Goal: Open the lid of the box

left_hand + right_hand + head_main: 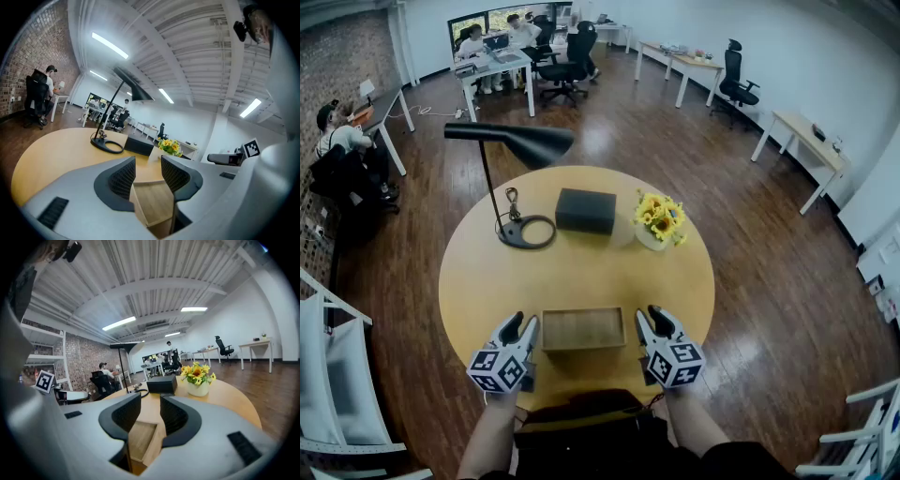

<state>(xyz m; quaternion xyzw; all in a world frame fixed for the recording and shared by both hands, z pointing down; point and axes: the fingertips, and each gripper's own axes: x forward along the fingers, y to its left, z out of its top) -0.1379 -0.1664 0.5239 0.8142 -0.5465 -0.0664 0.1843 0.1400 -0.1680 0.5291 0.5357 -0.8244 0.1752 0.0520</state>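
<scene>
Jaws, left gripper [148, 164]: spread wide, pads bare and pressing on nothing; the left end of the wooden box [583, 329] shows low in the gap, untouched as far as I can tell
Jaws, right gripper [151, 401]: spread wide too, gripping nothing; the box's right end sits low between them, with no pad pressed against it
Box: lies flat at the near edge of the round table [478, 281], long side toward the person, with one gripper just beside each short end
Lid: nothing is raised; the top reads as a framed panel lying level, so the box looks shut, and I cannot make out a seam or a hinge
Step in hand: the approach, both grippers set at the ends of the box and no hold taken yet
Progress: opening not begun, by my judgement
Next move: probably one pair of jaws has to steady the base while the other catches the lid's edge and lifts; that calls for finding which edge is free
Risk: a light box near the table edge may slide or tip toward the person if the lid is pulled without the base held
Farther back: a black lamp [511, 145], a dark box [586, 210] and a pot of sunflowers [660, 217], all well apart from the work
</scene>
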